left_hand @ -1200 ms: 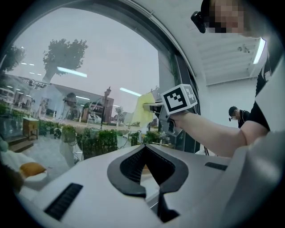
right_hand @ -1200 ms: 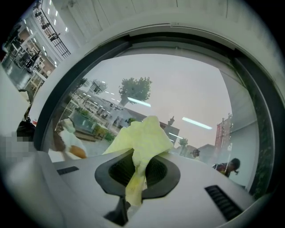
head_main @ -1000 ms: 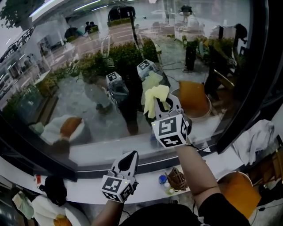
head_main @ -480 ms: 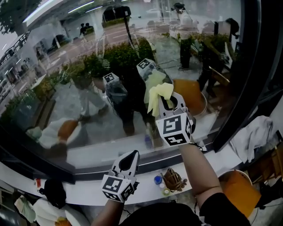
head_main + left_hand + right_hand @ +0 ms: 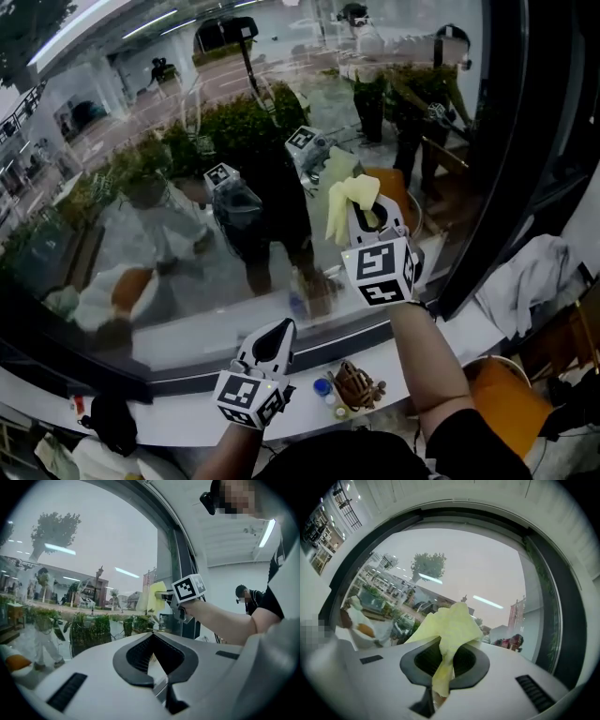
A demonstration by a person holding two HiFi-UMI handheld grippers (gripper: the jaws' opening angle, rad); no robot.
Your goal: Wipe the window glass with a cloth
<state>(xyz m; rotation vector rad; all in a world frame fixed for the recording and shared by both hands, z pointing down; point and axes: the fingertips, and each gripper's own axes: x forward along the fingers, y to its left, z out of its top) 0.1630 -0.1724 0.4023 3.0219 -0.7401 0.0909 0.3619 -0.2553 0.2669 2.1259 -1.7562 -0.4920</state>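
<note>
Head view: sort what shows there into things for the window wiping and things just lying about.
In use: yellow cloth, right gripper shut on it, window glass.

Lying about: white fabric at right, brown item on the sill. The left gripper is shut, empty and idle.

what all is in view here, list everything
glass: one, clear with reflections, across the upper view
frame: one, dark, right of the glass and along its bottom
ledge: one, white, below the glass
cloth: one, yellow, in the right gripper, up at the glass
brown object: one, brown, on the ledge, too small to identify
fabric: one, white, heaped at far right
seat: one, orange, lower right
left gripper: one, white, low over the ledge, jaws together, empty
right gripper: one, white, raised, shut on the cloth
</note>
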